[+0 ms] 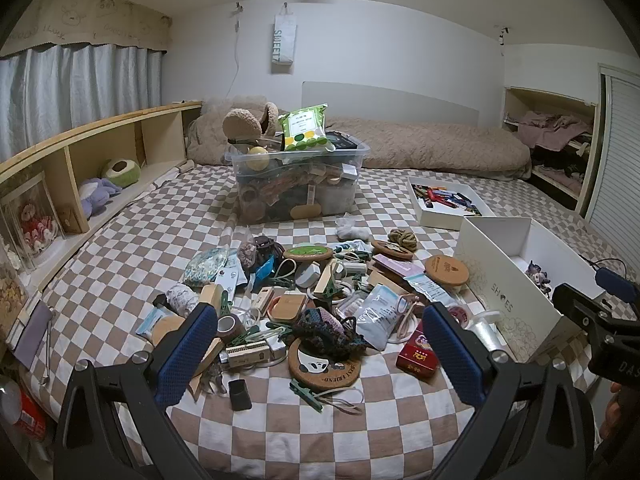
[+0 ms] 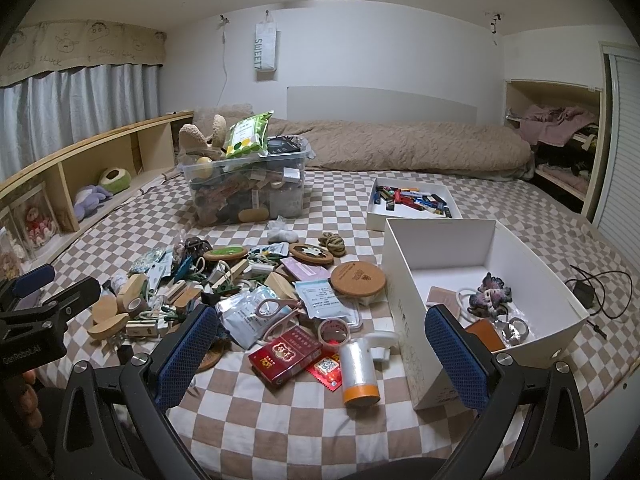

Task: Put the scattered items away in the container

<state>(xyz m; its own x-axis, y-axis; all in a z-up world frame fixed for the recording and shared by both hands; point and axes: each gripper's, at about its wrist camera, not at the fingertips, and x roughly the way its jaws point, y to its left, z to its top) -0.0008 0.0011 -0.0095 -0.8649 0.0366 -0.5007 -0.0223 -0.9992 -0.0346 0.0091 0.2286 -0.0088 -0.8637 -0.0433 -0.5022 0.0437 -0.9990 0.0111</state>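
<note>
Grippers hang wide open and empty above a checked bedspread, the left gripper [image 1: 316, 344] over a panda coaster [image 1: 325, 364], the right gripper [image 2: 320, 344] over a red box [image 2: 285, 353] and tape roll [image 2: 334, 330]. The white box [image 2: 404, 280], just right of the clutter [image 2: 240, 284], already holds a few pieces. Best practice looks simple: the right gripper takes the nearest loose item squarely, lifts clear, then lowers it inside the wall.

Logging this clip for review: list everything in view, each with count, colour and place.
white shoebox: one, right, a few items inside
clear bin: one, far centre, overfull
crayon tray: one, white, behind shoebox
scattered pile: many, mixed, centre bed
red carton: one, near pile edge
tape roll: one, clear, orange core, beside carton
checkered bedsheet: brown-white
left hand-held gripper: black, blue pads, open
right hand-held gripper: same, open
</note>
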